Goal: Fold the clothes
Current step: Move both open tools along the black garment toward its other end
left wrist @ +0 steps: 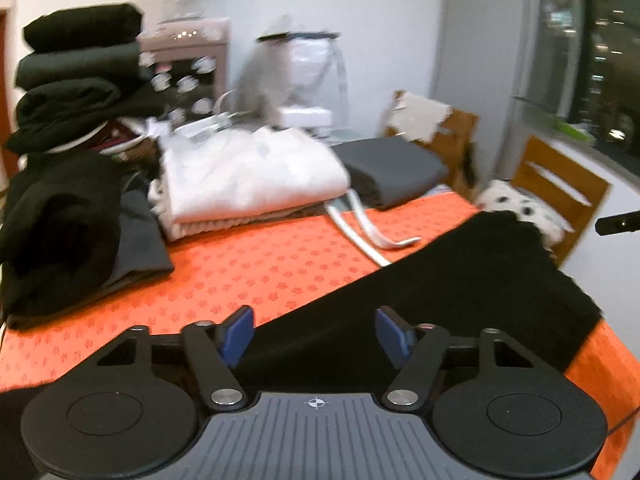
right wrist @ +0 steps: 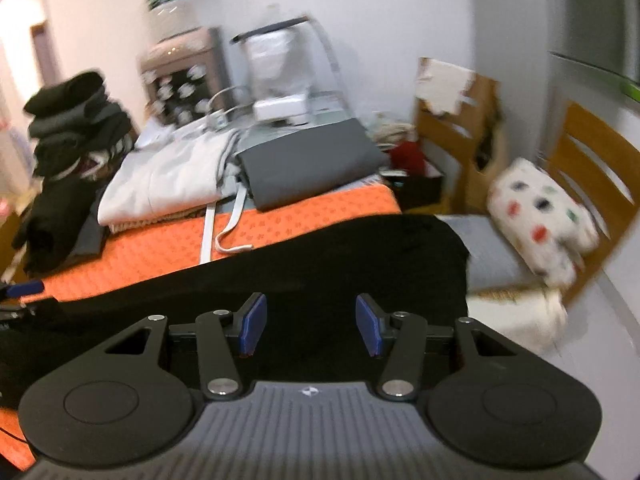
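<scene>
A black garment (left wrist: pixel 460 300) lies spread flat across the near part of a table covered with an orange patterned tablecloth (left wrist: pixel 240 272). In the left wrist view it runs from 6 o'clock up toward 3 o'clock, its far edge hanging at the table's right end.

The left gripper (left wrist: pixel 314 334) hovers over the garment's near edge with its blue pads (left wrist: pixel 240 334) apart; nothing is pinched between them, so it is released. The right gripper (right wrist: pixel 310 326) is likewise released, its blue pads (right wrist: pixel 254 324) parted above the middle of the black cloth (right wrist: pixel 320 264), whether touching it cannot be told. In the right wrist view the other gripper's blue tip shows at 9 o'clock, over the garment's left end.

Behind the garment, at 12 o'clock in both views, rests a folded white garment (left wrist: pixel 248 176) with pale straps (left wrist: pixel 368 232) trailing onto the tablecloth. Just beside it, toward 1 o'clock, lies a folded grey garment (left wrist: pixel 392 172). At 9 to 10 o'clock stands a tall stack of dark folded clothes (left wrist: pixel 76 80), with more black cloth heaped below it.

Beyond the table stand a water dispenser (right wrist: pixel 180 60) at 11 o'clock and wooden chairs (right wrist: pixel 592 168) at 2 to 3 o'clock, one bearing a white cushion with coloured spots (right wrist: pixel 540 216).
</scene>
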